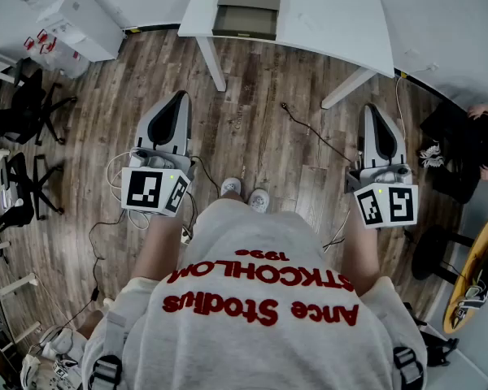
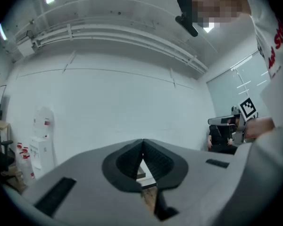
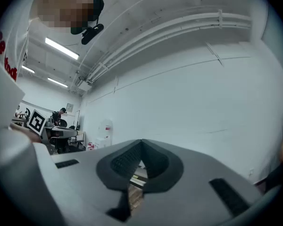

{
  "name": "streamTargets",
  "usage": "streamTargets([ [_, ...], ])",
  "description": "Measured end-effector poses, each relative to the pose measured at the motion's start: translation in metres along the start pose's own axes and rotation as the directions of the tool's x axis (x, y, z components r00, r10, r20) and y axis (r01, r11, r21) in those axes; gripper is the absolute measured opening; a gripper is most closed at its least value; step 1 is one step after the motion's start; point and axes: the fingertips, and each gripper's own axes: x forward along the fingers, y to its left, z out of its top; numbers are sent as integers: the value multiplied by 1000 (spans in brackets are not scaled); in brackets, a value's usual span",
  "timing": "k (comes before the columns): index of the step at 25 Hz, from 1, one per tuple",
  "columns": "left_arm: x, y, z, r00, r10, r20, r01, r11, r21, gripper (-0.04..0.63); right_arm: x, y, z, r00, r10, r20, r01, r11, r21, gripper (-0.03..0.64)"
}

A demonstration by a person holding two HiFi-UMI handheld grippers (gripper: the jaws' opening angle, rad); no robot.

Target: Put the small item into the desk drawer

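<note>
Nearest the camera, my grey shirt (image 1: 260, 331) fills six o'clock. Left gripper (image 1: 179, 97) and right gripper (image 1: 368, 110) are held level above the wood floor (image 1: 260, 128), each with jaws pressed together and nothing between them. White desk (image 1: 325, 15) stands at twelve o'clock, well apart, bearing a dark box (image 1: 246, 9); whether it is the drawer, or what it holds, I cannot tell. Small item: seen in no view. Judgement: nothing done yet; pickup and stowing remain.
</note>
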Motion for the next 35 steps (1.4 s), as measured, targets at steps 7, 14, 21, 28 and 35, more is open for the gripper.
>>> streamTargets([
  [7,5,-6,0,1000,-10,3,10,1000,-23,8,-2,-2,1,1000,7,5,-7,1000,10,3],
  [14,11,-3,-4,1000,-7,-18,7,999,-38,8,5,-8,-4,1000,13,8,-13,997,79,3],
  [21,49,16,-16,1000,-20,-11,19,998,-60,8,37,-18,-13,1000,4,-4,-4,996,85,5],
  [28,116,50,-20,998,-58,0,57,996,-71,8,102,-32,-11,1000,-10,-6,11,998,69,5],
  [35,179,81,-23,991,-135,15,136,987,-89,8,148,-47,-14,996,-84,-7,85,995,58,5],
])
